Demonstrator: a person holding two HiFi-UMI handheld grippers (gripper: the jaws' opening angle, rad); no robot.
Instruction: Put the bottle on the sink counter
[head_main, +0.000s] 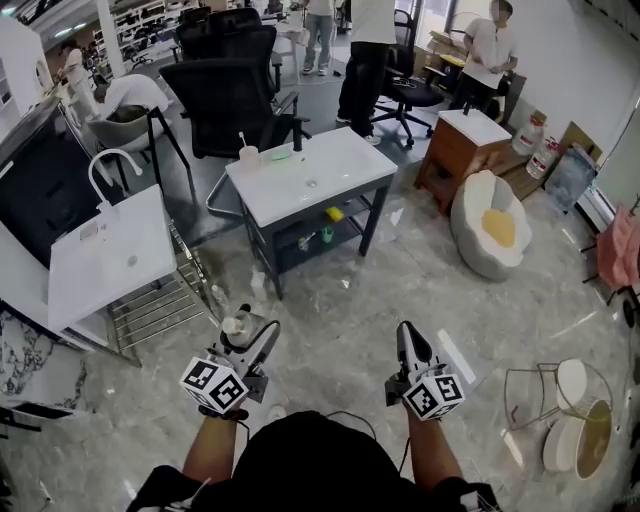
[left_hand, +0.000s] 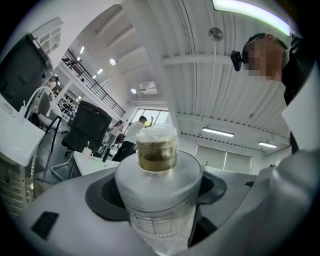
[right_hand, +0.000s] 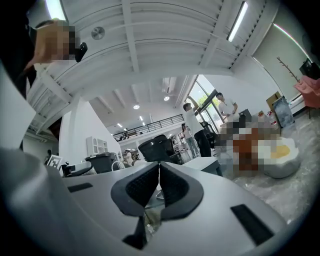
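At the far left a white sink bench (head_main: 105, 260) with a curved tap is seen, well apart from the person. The left gripper (head_main: 250, 340) is held low over the floor (head_main: 350, 290). Its fingers (left_hand: 102, 195) are spread wide and pressed on the body of the bottle (left_hand: 157, 200), which is held upright between them, in the air and not yet on any bench. The bottle is of clear, thin plastic, with printed lines on its wall and a brownish top. How much liquid is in it cannot be made out with certainty, though it looks nearly empty, so it is judged to be light. Such a wall is likely to be smooth and to dent under pressure. A hold round the broad body, below the shoulder and with moderate force, is therefore judged best, since a hold on the narrow top would let it swing. Further right and ahead, the middle sink bench (head_main: 300, 185) is seen, with a cup (head_main: 248, 153) at its back left corner and bare white surface beside the basin; it is judged the likelier goal. At the right, the right gripper (right_hand: 159, 175) is held with its fingers (right_hand: 137, 187) brought together, tips touching, and nothing is held by them.
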